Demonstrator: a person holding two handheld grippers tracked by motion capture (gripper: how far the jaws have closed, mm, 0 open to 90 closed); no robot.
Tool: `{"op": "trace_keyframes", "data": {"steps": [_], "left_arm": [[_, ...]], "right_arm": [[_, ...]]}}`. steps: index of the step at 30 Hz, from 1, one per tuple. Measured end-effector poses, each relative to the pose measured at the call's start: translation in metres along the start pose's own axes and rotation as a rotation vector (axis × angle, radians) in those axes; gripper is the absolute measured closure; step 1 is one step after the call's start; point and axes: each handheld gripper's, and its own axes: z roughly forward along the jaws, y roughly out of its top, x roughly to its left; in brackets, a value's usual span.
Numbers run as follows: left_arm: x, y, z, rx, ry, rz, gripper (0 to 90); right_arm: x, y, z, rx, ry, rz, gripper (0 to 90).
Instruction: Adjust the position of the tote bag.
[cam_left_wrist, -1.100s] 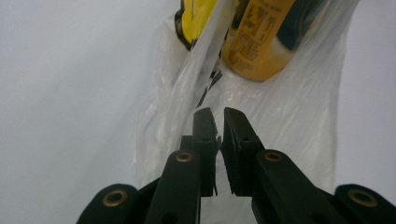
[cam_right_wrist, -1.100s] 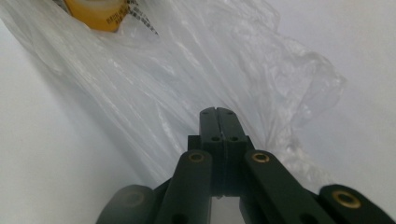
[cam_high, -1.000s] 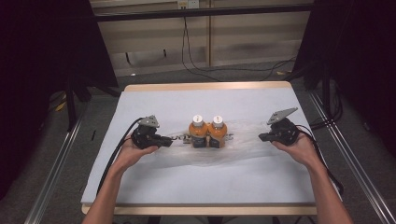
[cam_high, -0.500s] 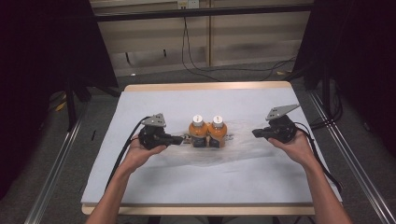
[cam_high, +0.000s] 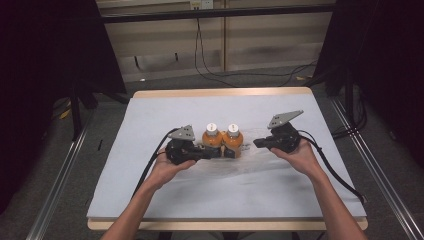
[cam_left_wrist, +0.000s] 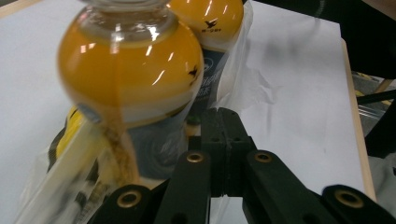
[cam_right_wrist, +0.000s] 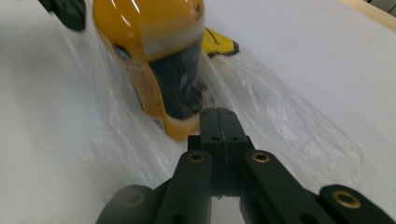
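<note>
Two orange juice bottles with white caps, one (cam_high: 212, 137) beside the other (cam_high: 233, 137), stand on a clear plastic bag (cam_high: 252, 161) mid-table. My left gripper (cam_high: 217, 152) lies low at the left bottle's base, jaws shut, and the film appears pinched at its tips (cam_left_wrist: 224, 112). The near bottle (cam_left_wrist: 130, 79) looms just ahead of it. My right gripper (cam_high: 256, 143) sits right of the other bottle (cam_right_wrist: 154, 46), jaws also shut, with the bag's film drawn up to its tips (cam_right_wrist: 218, 112).
A white sheet covers the table (cam_high: 150, 190), with a wooden edge (cam_high: 220, 93) at the back. A yellow-and-black item (cam_right_wrist: 219, 44) lies in the bag behind the bottles. Cables trail from both grippers toward the table's sides. Dark stands flank the table.
Both grippers have moved inward toward the bottles and slightly up, the left one more. The bag has bunched in closer around the bottles.
</note>
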Motion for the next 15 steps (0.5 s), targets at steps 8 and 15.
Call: {"op": "trace_keyframes", "data": {"steps": [8, 15], "left_arm": [[-0.013, 0.005, 0.023, 0.018, 0.018, 0.043, 90.0], [-0.014, 0.007, 0.034, 0.029, 0.081, 0.072, 90.0]], "right_arm": [[0.007, 0.014, 0.02, 0.008, 0.022, -0.03, 90.0], [-0.001, 0.018, 0.038, 0.022, 0.034, -0.02, 90.0]]}}
